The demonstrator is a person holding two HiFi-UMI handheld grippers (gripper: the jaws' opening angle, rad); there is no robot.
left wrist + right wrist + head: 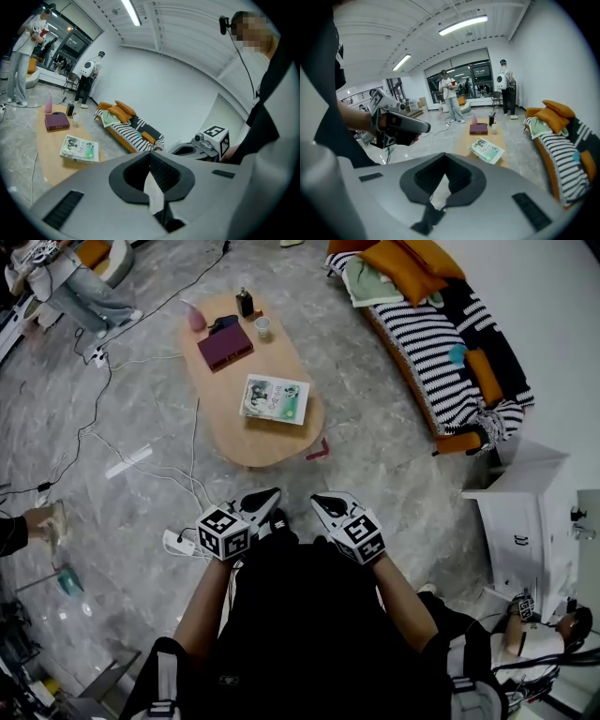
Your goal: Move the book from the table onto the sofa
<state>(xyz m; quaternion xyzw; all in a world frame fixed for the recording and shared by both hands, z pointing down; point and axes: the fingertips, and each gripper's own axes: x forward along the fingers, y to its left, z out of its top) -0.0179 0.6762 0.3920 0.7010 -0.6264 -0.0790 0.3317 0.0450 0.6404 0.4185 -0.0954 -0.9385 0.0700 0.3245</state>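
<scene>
Left claw [270, 495], right claw [319, 500] closed, seemingly empty; book [275, 398] on table [267, 442]; ceiling lights [462, 25] in gripper views only.

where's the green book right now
In the head view the green book lies flat at the near end of the oval table, the maroon book beyond it, the striped sofa to its right.

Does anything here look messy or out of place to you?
Mostly the floor: loose cables trail across it left of the table, with a power strip by the person's feet. On the sofa, a green cloth lies crumpled among orange cushions. Nothing looks spilled or broken.
</scene>
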